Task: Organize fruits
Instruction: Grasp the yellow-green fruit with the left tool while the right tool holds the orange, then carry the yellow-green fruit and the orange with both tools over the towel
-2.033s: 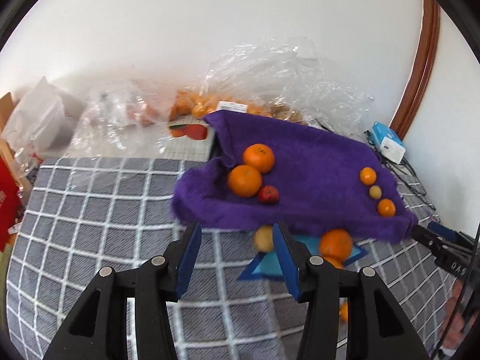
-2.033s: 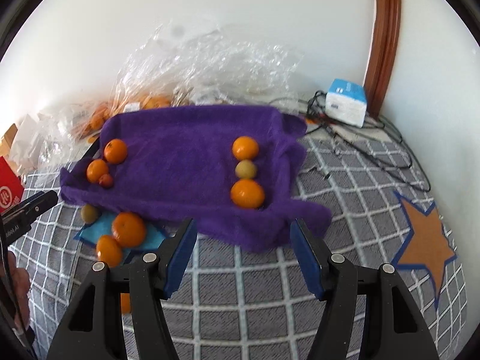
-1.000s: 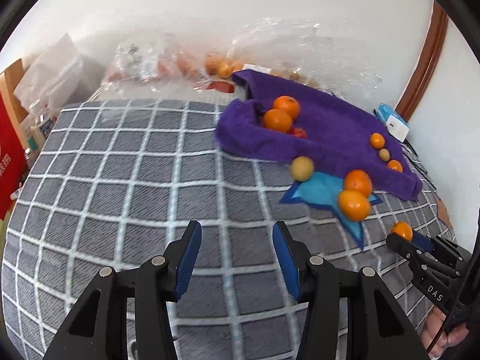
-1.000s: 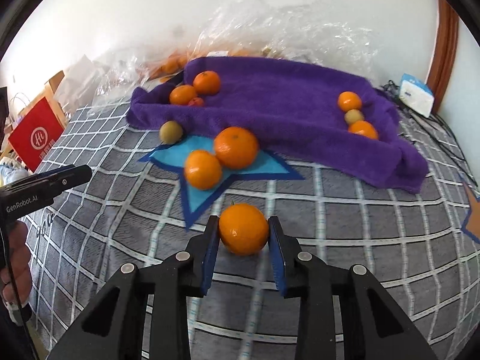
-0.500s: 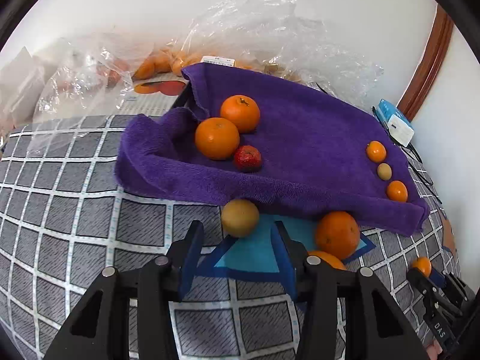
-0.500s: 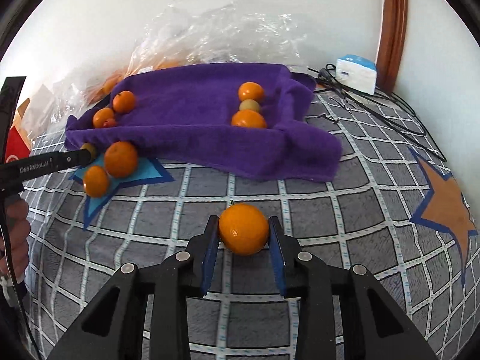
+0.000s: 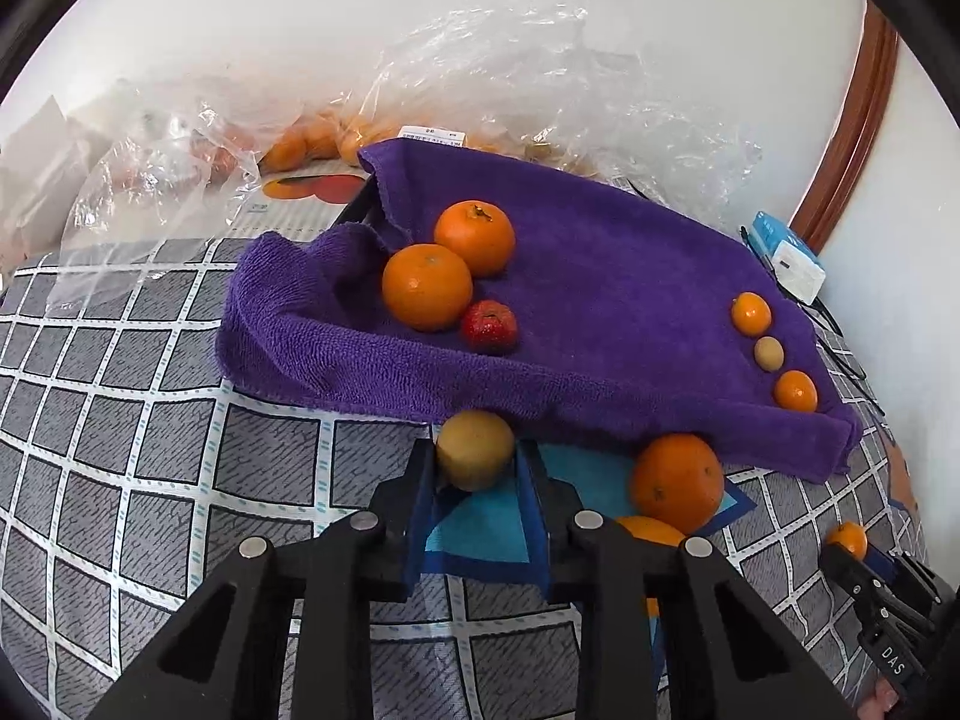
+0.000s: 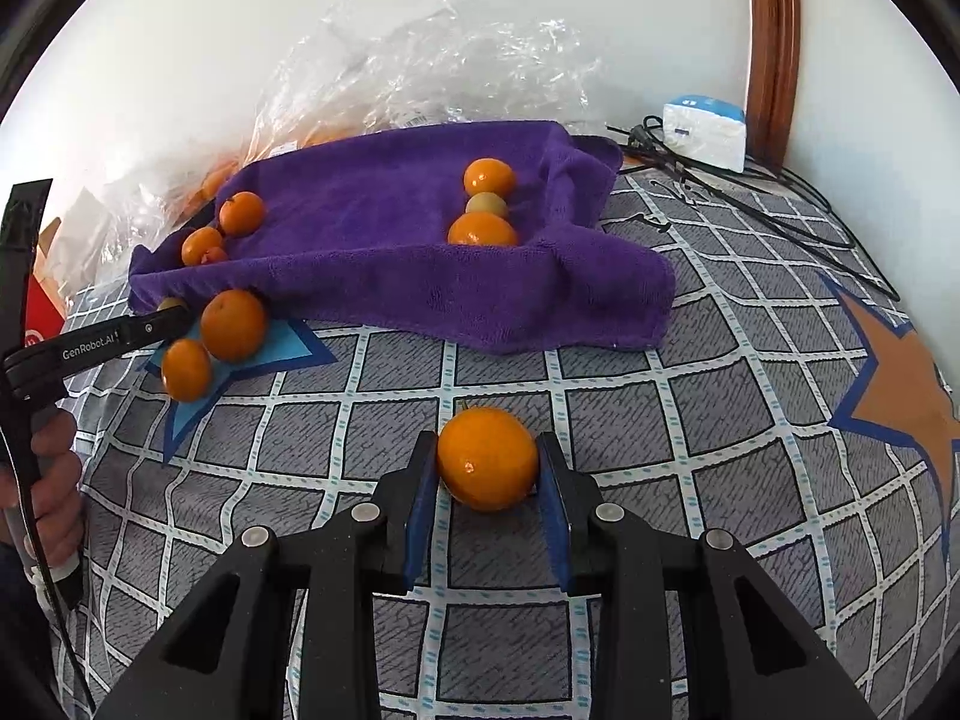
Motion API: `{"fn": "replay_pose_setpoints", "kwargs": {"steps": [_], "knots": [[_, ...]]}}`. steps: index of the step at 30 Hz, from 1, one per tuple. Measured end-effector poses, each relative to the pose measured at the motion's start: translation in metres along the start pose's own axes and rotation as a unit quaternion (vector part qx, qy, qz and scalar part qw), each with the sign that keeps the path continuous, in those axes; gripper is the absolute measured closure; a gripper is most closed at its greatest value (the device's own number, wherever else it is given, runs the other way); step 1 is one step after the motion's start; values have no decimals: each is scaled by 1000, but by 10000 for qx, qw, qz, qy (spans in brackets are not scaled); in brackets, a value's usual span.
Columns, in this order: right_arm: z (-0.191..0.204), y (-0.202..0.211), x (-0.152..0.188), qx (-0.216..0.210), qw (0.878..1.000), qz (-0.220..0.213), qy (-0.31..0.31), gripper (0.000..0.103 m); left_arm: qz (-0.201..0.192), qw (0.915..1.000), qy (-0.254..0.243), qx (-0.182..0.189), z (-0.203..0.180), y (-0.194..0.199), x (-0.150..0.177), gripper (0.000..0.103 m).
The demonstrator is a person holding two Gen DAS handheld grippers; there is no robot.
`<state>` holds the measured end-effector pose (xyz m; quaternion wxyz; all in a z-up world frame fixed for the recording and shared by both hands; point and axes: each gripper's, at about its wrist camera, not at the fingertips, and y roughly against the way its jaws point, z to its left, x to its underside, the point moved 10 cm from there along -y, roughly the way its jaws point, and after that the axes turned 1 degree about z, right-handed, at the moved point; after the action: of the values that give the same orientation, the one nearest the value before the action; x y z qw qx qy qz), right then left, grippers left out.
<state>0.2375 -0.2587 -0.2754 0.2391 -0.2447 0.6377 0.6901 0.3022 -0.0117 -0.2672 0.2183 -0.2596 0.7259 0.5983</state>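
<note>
While the purple towel (image 7: pixel 630 294) lies across the checked surface (image 7: pixel 150 450) with oranges and a small red fruit (image 7: pixel 489 327) on it, left tongs (image 7: pixel 474 480) are closed on a yellow-brown fruit (image 7: pixel 474 450) at the towel's front edge; right tongs (image 8: pixel 487 480) grip a mandarin (image 8: pixel 487 459) just off the towel.

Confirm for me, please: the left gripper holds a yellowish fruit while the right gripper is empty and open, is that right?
Not quite. The right gripper is shut on an orange, as the right wrist view shows. The left gripper does hold the yellowish fruit.
</note>
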Motion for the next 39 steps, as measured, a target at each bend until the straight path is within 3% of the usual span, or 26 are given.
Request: {"fn": "replay_pose_setpoints", "kwargs": {"steps": [8,16,25,29,39], "knots": [[-2,1,0,66,10000,-4,-52,71,-135,9995,278,-36,11,7,1,77],[-3,1,1,84,10000,-3,-45,71,-128,9998,104,127,-2,12,2,77],[-7,4,0,-36,9997,-72,-240,71,-449,9973,246,527,-3,34,-10,77],[-8,5,0,-41,9995,-100,-287,71,-755,9951,289,563,0,47,-18,77],[-10,7,-1,-201,9989,-170,-390,71,-1044,9902,620,689,12,61,-28,77]]}}
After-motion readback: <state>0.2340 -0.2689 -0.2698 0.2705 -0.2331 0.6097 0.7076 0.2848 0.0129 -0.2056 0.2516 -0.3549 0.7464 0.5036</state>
